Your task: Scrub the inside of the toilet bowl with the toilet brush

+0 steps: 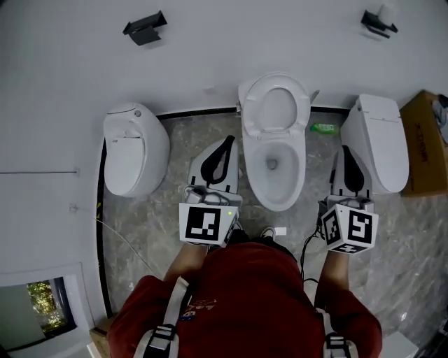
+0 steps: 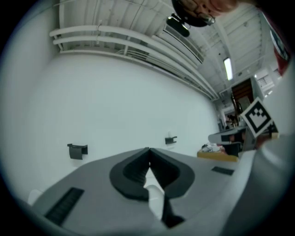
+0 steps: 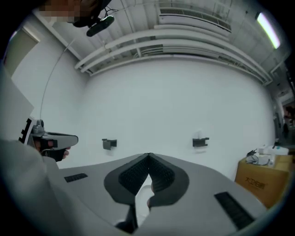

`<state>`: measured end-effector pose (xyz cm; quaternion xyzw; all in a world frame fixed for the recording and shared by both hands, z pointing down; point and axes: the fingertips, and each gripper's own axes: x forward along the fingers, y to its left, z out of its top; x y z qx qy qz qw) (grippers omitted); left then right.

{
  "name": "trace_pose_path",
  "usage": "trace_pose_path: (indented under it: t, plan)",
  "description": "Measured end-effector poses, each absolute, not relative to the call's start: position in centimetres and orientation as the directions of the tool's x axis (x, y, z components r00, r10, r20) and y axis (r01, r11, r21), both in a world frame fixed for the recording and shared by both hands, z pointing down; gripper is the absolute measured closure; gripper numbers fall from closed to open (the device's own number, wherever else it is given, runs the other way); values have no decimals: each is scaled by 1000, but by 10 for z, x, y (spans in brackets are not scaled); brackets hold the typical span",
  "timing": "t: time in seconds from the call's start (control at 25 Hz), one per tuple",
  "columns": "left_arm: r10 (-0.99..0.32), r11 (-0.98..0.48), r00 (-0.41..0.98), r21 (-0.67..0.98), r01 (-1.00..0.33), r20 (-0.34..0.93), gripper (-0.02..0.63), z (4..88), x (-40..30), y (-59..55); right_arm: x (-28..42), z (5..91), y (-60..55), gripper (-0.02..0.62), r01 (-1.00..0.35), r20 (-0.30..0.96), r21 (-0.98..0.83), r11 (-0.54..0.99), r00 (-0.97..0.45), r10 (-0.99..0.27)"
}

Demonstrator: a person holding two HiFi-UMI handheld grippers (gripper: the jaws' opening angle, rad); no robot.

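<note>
The middle toilet (image 1: pixel 274 140) stands against the white wall with its seat and lid raised, and its bowl (image 1: pixel 273 166) is open to view. I cannot make out a toilet brush in any view. My left gripper (image 1: pixel 229 141) is held out level just left of the bowl, jaws shut with nothing between them. My right gripper (image 1: pixel 346 149) is held out to the right of the bowl, jaws also shut and empty. In the left gripper view the left gripper (image 2: pixel 148 149) faces the bare wall; in the right gripper view the right gripper (image 3: pixel 148 155) does the same.
A lidded white toilet (image 1: pixel 133 150) stands at the left, another (image 1: pixel 381 140) at the right beside a cardboard box (image 1: pixel 423 143). Two black wall brackets (image 1: pixel 145 28) (image 1: pixel 378 21) hang above. A green item (image 1: pixel 324 129) lies on the marble floor (image 1: pixel 168 210) by the wall.
</note>
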<state>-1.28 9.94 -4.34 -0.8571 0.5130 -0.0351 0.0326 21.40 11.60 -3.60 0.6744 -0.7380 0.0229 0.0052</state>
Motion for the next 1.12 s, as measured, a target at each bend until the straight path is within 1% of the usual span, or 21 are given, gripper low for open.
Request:
trace_pose_path:
  t: [0.04,0.16,0.28,0.68,1.12]
  plan:
    - [-879,-477,477,-104,-873,28,604,-49,-9,100,220,-44,118,597,-997,21,-23,71,-71,-997]
    - [-875,-476,482,-115,-872,-31,604,-63,-8,103,224,-63,125,597,-999,-30,-7,48,-48,-998]
    - [-878,-470,478,-129,-873,-37,604,-69,-12,107,214,-73,128,597,-999,-60,8,49,-50,-997]
    - [-896,-430,439,-116,-896,-66,604,-81,-42,111,180,-87,126,597,-996,-82,35,84,-87,-993]
    - [-898,-417,429,-123,-900,-92,604,-86,-50,119,174,-86,131,597,-996,-80,26,88,-90,-993]
